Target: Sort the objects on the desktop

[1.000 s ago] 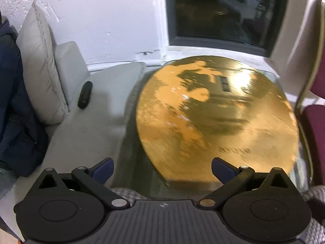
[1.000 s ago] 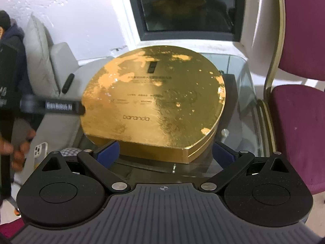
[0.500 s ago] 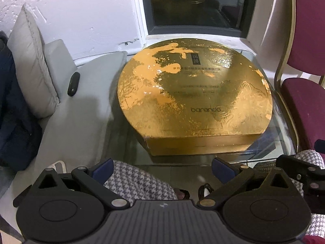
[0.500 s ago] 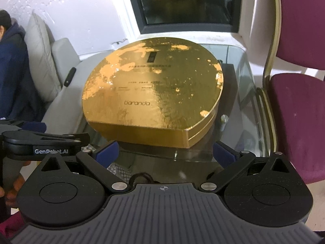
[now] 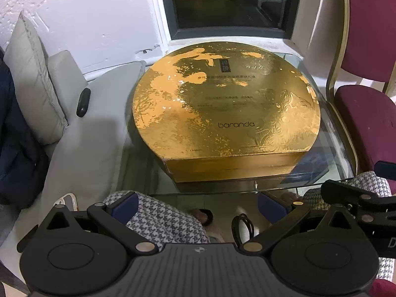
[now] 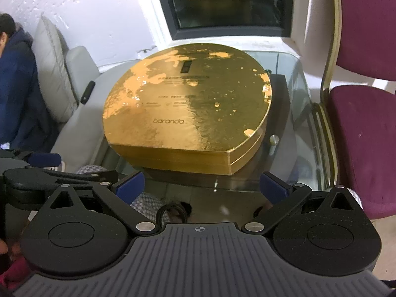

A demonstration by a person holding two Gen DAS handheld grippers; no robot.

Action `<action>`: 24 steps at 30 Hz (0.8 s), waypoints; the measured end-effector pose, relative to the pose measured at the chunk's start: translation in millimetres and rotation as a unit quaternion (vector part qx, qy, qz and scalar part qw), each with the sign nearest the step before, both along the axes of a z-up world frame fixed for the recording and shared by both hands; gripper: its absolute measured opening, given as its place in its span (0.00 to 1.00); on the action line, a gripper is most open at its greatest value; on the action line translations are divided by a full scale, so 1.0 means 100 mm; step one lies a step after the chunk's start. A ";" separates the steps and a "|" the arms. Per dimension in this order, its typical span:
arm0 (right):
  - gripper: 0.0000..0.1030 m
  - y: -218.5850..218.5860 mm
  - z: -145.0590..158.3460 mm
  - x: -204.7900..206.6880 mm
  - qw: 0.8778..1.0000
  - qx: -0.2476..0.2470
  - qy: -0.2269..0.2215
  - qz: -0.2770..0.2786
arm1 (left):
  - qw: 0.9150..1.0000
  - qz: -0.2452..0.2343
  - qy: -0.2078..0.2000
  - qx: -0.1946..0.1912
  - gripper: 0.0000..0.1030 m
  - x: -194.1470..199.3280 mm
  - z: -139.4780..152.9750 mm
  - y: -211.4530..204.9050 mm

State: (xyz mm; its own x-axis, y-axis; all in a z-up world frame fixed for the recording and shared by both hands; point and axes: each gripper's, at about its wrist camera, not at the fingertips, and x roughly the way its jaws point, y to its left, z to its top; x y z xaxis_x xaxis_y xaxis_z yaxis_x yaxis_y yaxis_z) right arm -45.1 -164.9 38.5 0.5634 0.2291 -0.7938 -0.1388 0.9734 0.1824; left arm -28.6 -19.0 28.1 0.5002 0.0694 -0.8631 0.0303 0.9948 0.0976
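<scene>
Flat on a glass table (image 5: 329, 133), near a grey sofa (image 5: 81, 148) and maroon chair (image 6: 363, 133): a gold box (image 5: 222, 109) marked "baranda". Held short of its near edge, both empty with fingers spread wide: left gripper (image 5: 198, 201), right gripper (image 6: 201, 185).
</scene>
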 end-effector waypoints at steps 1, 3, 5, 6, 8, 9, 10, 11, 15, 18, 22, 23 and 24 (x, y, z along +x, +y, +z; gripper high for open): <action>0.99 0.00 0.00 0.00 1.000 0.000 0.000 0.000 | 1.000 0.000 0.001 0.000 0.99 0.00 0.00 0.00; 0.99 0.01 0.00 -0.01 1.000 -0.001 0.000 0.000 | 1.000 0.001 0.002 0.001 0.99 0.01 -0.01 0.00; 0.99 0.02 0.00 -0.01 1.000 -0.004 0.000 0.001 | 1.000 0.001 0.004 -0.001 0.99 0.00 -0.02 0.00; 0.99 0.02 0.00 -0.01 1.000 -0.004 0.000 0.001 | 1.000 0.000 0.005 -0.002 0.99 0.00 -0.02 0.00; 0.99 0.02 0.00 -0.02 1.000 -0.004 0.001 -0.001 | 1.000 -0.001 0.006 -0.004 0.99 0.00 -0.03 -0.01; 0.99 0.01 0.00 -0.02 1.000 -0.004 0.000 -0.002 | 1.000 -0.001 0.006 -0.005 0.99 0.00 -0.03 -0.01; 0.99 0.01 0.00 -0.03 1.000 -0.004 0.000 -0.003 | 1.000 -0.001 0.006 -0.006 0.99 0.00 -0.02 -0.01; 0.99 0.01 0.01 -0.03 1.000 -0.005 -0.001 -0.003 | 1.000 -0.001 0.006 -0.007 0.99 0.00 -0.02 -0.01; 0.99 0.01 0.03 -0.05 1.000 -0.005 -0.005 -0.006 | 1.000 -0.001 0.001 -0.004 0.99 -0.01 0.01 -0.02; 0.99 -0.02 0.03 -0.05 1.000 -0.004 -0.006 -0.006 | 1.000 0.002 0.002 -0.002 0.99 0.00 -0.01 -0.02; 0.99 -0.02 0.01 -0.04 1.000 -0.004 -0.003 -0.005 | 1.000 0.004 0.008 -0.001 0.99 0.02 -0.03 -0.02; 0.99 -0.02 0.01 -0.03 1.000 -0.003 -0.003 -0.005 | 1.000 0.005 0.009 0.000 0.99 0.02 -0.03 -0.02; 0.99 -0.02 0.00 -0.03 1.000 -0.003 -0.002 -0.005 | 1.000 0.005 0.009 0.001 0.99 0.03 -0.03 -0.03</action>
